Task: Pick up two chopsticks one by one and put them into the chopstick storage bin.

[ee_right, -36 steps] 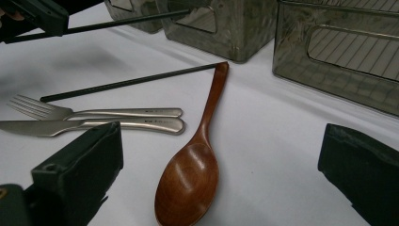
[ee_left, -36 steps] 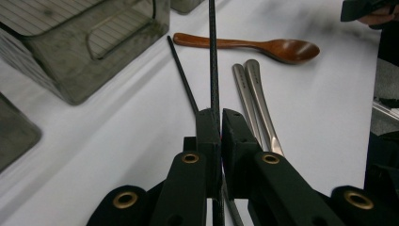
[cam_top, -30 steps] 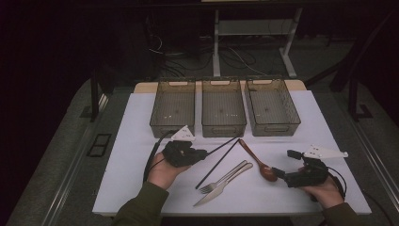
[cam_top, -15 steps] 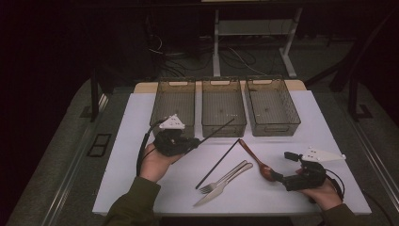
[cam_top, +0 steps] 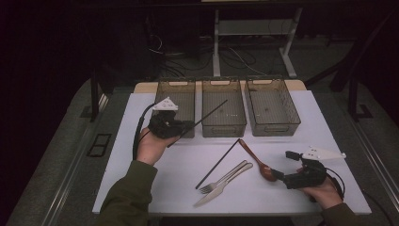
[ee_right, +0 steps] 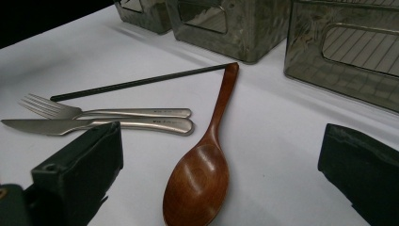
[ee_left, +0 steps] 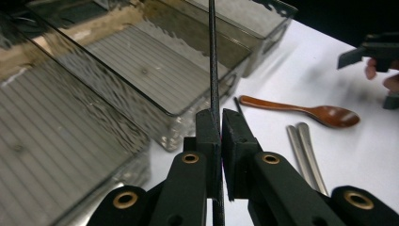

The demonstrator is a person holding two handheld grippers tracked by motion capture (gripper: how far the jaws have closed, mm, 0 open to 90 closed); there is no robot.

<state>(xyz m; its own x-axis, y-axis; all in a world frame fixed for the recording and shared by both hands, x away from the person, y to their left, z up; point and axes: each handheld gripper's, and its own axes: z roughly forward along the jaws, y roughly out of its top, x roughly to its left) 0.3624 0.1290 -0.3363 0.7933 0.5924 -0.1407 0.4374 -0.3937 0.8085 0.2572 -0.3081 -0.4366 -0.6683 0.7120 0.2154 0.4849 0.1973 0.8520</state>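
My left jaws (ee_left: 220,129) clamp thin black chopstick (cam_top: 203,118), tip over middle clear plastic bin (cam_top: 224,123). Right jaws (ee_right: 221,169) wide open around brown wooden spoon (ee_right: 200,181) on counter (cam_top: 301,141).

A black chopstick (ee_left: 212,56) sits in the black left tool (ee_left: 220,123); the spoon (ee_right: 200,174) is glossy red-brown wood, fork (ee_right: 75,111) and knife (ee_right: 94,125) silver — smoky grey ribbed bins (cam_top: 224,113) on the white desk (cam_top: 282,197).

A thin matt black chopstick (ee_left: 212,56) has a finely textured surface. The three bins (cam_top: 225,123) are smoky, see-through plastic with ribbed floors. A wooden spoon (ee_right: 202,169) is reddish brown and glossy. The fork (ee_right: 94,112) and knife (ee_right: 103,126) are brushed metal. The table top (cam_top: 301,122) is smooth, matt white.
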